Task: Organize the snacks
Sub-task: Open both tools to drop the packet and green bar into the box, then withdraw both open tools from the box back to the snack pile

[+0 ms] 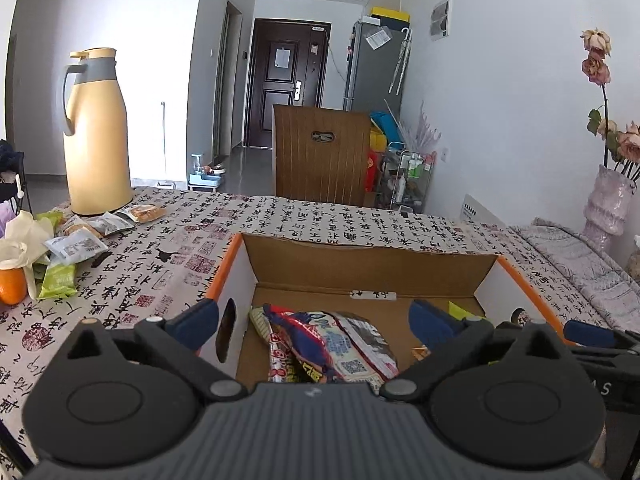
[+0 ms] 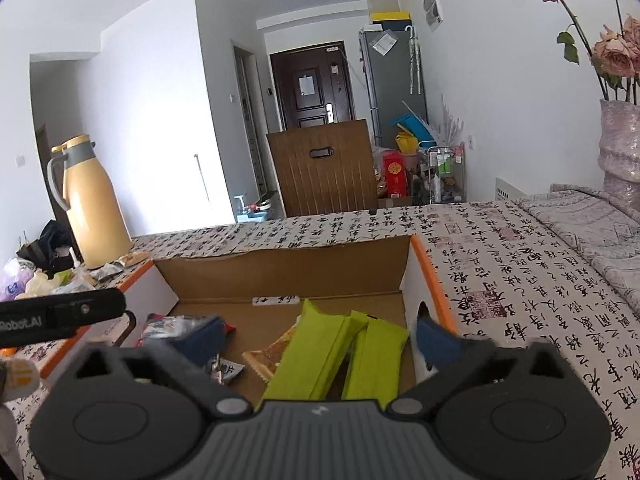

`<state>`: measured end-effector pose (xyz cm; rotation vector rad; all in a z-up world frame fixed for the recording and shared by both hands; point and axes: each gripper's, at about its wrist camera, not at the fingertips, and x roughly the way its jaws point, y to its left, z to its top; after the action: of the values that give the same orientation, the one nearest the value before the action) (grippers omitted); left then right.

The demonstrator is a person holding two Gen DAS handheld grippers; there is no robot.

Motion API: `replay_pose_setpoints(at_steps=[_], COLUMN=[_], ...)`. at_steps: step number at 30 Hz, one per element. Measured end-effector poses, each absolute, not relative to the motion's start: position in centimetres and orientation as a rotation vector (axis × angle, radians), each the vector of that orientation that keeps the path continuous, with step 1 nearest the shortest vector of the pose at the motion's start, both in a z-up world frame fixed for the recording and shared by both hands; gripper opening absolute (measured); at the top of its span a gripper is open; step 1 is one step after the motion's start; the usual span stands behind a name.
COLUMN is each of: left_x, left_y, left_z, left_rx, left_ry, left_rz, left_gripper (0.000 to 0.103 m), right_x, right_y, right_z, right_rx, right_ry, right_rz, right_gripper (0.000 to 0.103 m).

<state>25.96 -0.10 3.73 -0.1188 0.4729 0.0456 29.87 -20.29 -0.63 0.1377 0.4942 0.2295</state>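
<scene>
Two hand-held grippers hang over an open cardboard box with orange-edged walls, set on a table covered in a calligraphy-print cloth. The left gripper stands with its blue pads spread wide and nothing between them; below it, against the box's left wall, lie red-and-blue snack packets. The right gripper is likewise released, its jaws wide apart above two green snack bars that rest side by side on the box floor near the right wall, partly over a flat orange-patterned packet. Both loads appear to be down in the box, with no pad pressing on any wrapper. More snacks remain outside: a loose heap of small packets lies well to the left of the box, at the foot of a yellow thermos jug, with an orange nearby. The sensible move from here is probably to lift both grippers straight up and clear of the box walls before swinging left toward the heap, keeping the jaws wide so no wrapper snags and is dragged back out. Thin foil wrappers are likely to slip, so a pinch across a packet's middle rather than a corner should hold best.
</scene>
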Motion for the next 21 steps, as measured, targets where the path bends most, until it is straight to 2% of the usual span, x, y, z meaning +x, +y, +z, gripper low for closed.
replay_pose_setpoints(at_steps=[14,21], left_x=[25.7,24.5], left_y=[-0.1,-0.5], left_z=[3.9,5.5], left_rx=[-0.126,-0.126], left_ry=[0.470,0.433], left_rz=[0.049,0.061], left_gripper=[0.103,0.103], right_x=[29.7,28.4], right_y=[-20.3,-20.7], right_z=[-0.2,1.9], right_rx=[0.134,0.123], right_ry=[0.484,0.429], right_rz=[0.223,0.205], right_gripper=[0.103,0.103])
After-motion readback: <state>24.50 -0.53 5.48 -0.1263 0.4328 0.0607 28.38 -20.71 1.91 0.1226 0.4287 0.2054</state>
